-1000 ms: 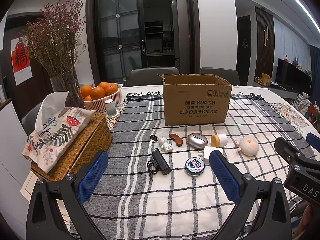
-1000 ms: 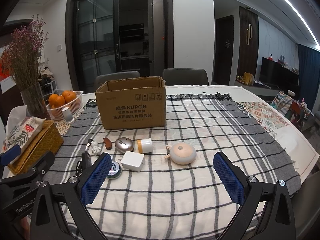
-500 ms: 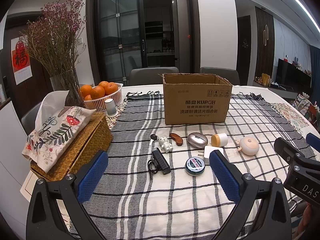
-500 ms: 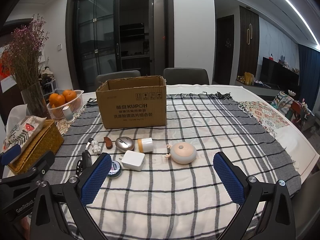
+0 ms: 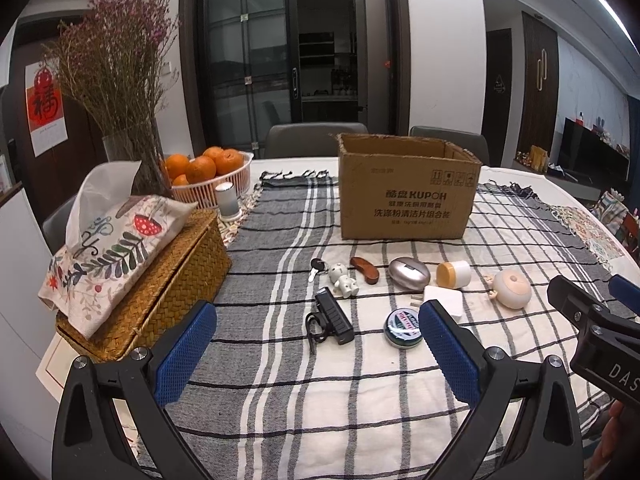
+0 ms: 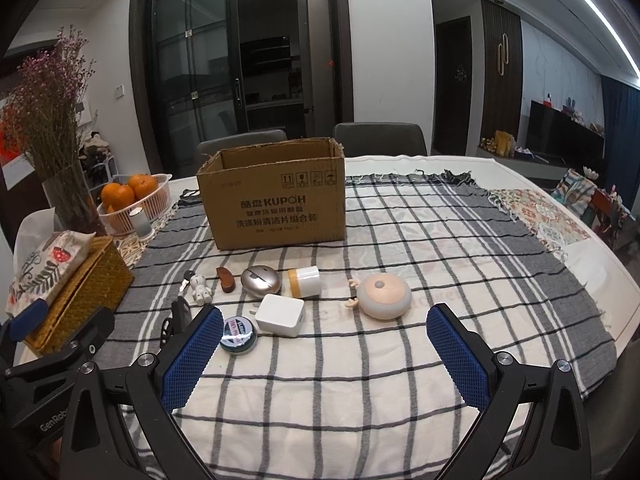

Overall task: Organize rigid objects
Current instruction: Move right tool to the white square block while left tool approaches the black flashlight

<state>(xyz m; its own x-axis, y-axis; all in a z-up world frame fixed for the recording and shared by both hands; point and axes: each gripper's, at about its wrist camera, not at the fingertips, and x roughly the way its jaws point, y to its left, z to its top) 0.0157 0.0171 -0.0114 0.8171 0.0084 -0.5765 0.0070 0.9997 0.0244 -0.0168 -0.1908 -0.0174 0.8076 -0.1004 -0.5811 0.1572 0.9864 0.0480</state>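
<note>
Several small objects lie on the checked tablecloth before an open cardboard box (image 5: 406, 194) (image 6: 276, 200): a key with white figurine (image 5: 342, 278), a brown piece (image 5: 365, 270), a silver oval case (image 6: 260, 279), a yellow-white jar (image 6: 305, 281), a round pink-white gadget (image 6: 384, 296), a white charger (image 6: 281, 315), a round tin (image 5: 402, 327) and a black clip device (image 5: 334, 322). My left gripper (image 5: 316, 360) is open and empty, short of the tin and the black device. My right gripper (image 6: 326, 360) is open and empty, short of the charger and the round gadget.
A wicker tissue box (image 5: 160, 280) stands at the left edge. Behind it are a basket of oranges (image 5: 212, 176), a small white cup (image 5: 227, 200) and a vase of dried flowers (image 5: 120, 80). Chairs stand behind the table. The table edge curves at the right (image 6: 600, 248).
Both grippers have moved slightly forward towards the objects. Nothing on the table has moved.
</note>
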